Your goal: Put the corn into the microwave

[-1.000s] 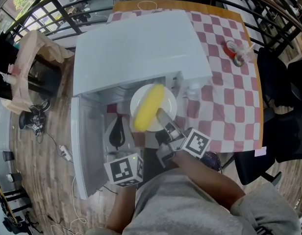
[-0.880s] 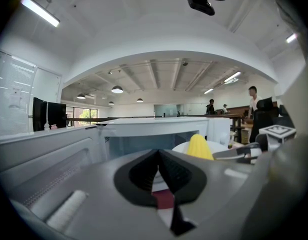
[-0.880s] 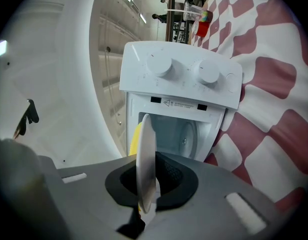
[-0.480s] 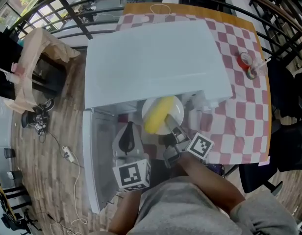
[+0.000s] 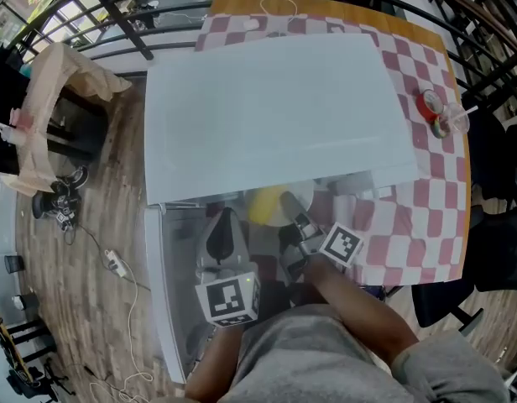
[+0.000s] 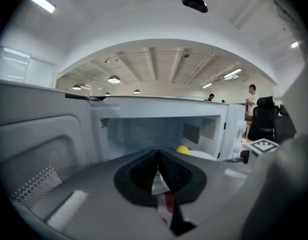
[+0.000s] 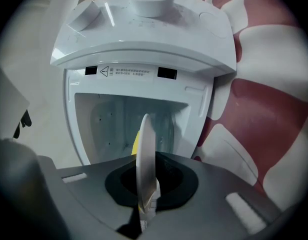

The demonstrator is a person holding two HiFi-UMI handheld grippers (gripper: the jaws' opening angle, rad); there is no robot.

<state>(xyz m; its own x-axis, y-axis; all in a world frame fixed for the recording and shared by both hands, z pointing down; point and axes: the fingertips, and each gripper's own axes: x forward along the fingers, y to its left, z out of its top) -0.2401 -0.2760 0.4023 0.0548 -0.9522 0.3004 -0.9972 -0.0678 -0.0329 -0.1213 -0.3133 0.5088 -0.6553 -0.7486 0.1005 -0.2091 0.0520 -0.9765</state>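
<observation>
The white microwave (image 5: 275,116) stood on the checked tabletop (image 5: 414,217) with its door (image 5: 170,292) swung open to the left. In the head view its top hid most of the chamber. Only the left tool view looked straight inside, and it showed the bare back wall with the plate and corn coming in at the right. The right tool view alone showed the white plate (image 7: 145,159) edge-on, running up from between the jaws towards the opening.

A second earlier the plate and the whole cob had lain in plain sight in front of the opening. Now they had slid under the microwave's top, and only the near part of each showed from above.

The right tool (image 5: 294,217) was pinching the plate's near rim. The corn (image 5: 267,208) lay on that plate just beyond the jaws, at the mouth of the chamber. The left tool (image 5: 226,225), pressed together on nothing, hung beside it in front of the opening, clear of plate and corn.
</observation>
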